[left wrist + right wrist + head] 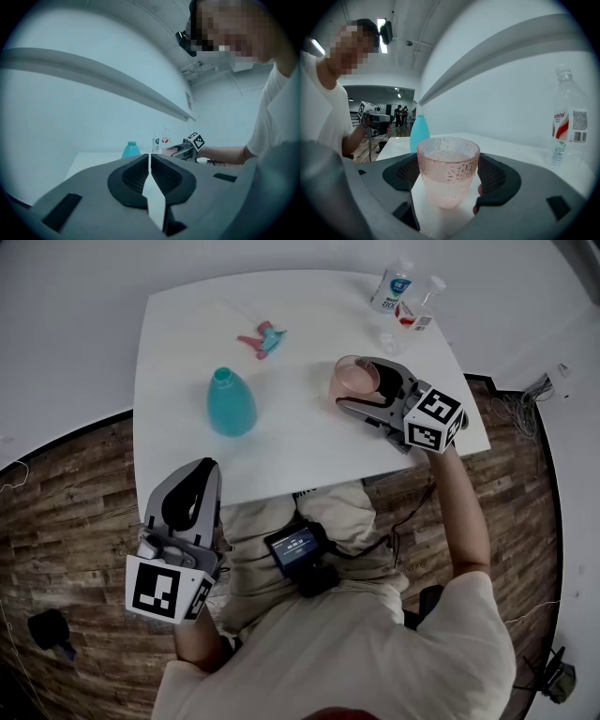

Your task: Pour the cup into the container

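Observation:
A pink textured cup (pixel 352 377) holding clear liquid stands upright on the white table (pixel 187 315) at its right side. My right gripper (pixel 364 382) is shut on it, one jaw against each side. In the right gripper view the cup (pixel 447 168) fills the gap of that gripper (pixel 448 180). The teal bottle-shaped container (pixel 231 403), with an open neck, stands left of the cup, a hand's width away; it also shows behind the cup (pixel 420 131). My left gripper (pixel 201 472) hangs below the table's front edge, shut and empty (pixel 150 165).
Two clear plastic bottles (pixel 392 283) (pixel 420 305) stand at the back right corner, with a small cap (pixel 387 338) near them. A pink and teal spray nozzle (pixel 263 338) lies behind the container. One bottle (pixel 567 123) stands right of the cup.

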The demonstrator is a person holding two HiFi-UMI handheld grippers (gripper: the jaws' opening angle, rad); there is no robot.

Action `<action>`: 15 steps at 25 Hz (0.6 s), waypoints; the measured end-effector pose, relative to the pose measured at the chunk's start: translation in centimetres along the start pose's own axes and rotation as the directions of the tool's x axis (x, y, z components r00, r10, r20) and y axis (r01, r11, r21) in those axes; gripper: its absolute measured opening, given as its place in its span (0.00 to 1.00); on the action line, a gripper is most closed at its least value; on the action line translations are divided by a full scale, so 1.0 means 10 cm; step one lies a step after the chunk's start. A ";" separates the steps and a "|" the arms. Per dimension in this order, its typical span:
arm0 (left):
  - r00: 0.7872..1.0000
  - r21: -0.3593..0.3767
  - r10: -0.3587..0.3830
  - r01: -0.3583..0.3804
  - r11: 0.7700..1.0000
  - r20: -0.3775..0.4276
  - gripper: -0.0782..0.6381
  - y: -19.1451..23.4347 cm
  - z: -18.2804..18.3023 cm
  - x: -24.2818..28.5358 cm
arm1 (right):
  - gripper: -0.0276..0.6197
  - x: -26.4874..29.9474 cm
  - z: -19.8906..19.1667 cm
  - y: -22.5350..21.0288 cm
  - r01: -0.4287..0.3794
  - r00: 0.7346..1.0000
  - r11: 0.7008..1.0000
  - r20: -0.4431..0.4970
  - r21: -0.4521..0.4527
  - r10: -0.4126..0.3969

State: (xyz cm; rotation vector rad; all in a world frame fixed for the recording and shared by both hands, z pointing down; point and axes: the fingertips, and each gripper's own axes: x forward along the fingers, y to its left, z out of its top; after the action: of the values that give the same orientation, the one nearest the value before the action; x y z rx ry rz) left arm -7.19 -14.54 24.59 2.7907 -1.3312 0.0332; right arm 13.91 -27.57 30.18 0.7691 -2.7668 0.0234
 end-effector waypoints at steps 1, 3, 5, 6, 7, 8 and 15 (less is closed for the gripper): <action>1.000 -0.002 0.000 0.000 1.000 -0.001 0.13 0.00 0.00 0.00 | 0.63 0.00 -0.01 0.00 0.002 1.000 1.000 0.000 0.003 -0.002; 1.000 -0.005 -0.002 0.002 1.000 -0.001 0.13 0.00 0.01 -0.01 | 0.63 -0.01 -0.02 0.01 0.005 1.000 1.000 -0.001 0.012 -0.005; 1.000 0.001 -0.001 0.001 1.000 0.004 0.13 0.01 0.03 -0.01 | 0.63 -0.01 -0.01 0.00 0.010 1.000 1.000 -0.002 0.010 -0.010; 1.000 0.002 0.001 -0.001 1.000 0.005 0.13 0.02 0.03 -0.01 | 0.63 -0.01 0.00 0.00 0.012 1.000 1.000 -0.001 0.008 -0.012; 1.000 0.002 0.002 -0.002 1.000 0.004 0.13 0.02 0.02 -0.02 | 0.63 0.00 0.00 0.00 0.014 1.000 1.000 0.001 0.008 -0.014; 1.000 0.000 0.003 -0.003 1.000 0.003 0.13 0.01 0.01 -0.02 | 0.63 -0.01 -0.01 0.01 0.017 1.000 1.000 0.003 0.009 -0.017; 1.000 -0.005 0.005 -0.005 1.000 0.004 0.13 0.04 0.02 -0.02 | 0.63 -0.01 -0.01 -0.02 0.043 0.999 0.999 0.012 0.015 -0.043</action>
State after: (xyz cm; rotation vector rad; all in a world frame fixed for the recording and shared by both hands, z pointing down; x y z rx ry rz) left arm -7.62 -14.62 24.41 2.7844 -1.3373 0.0243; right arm 14.09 -27.65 30.20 0.8348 -2.7644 0.0312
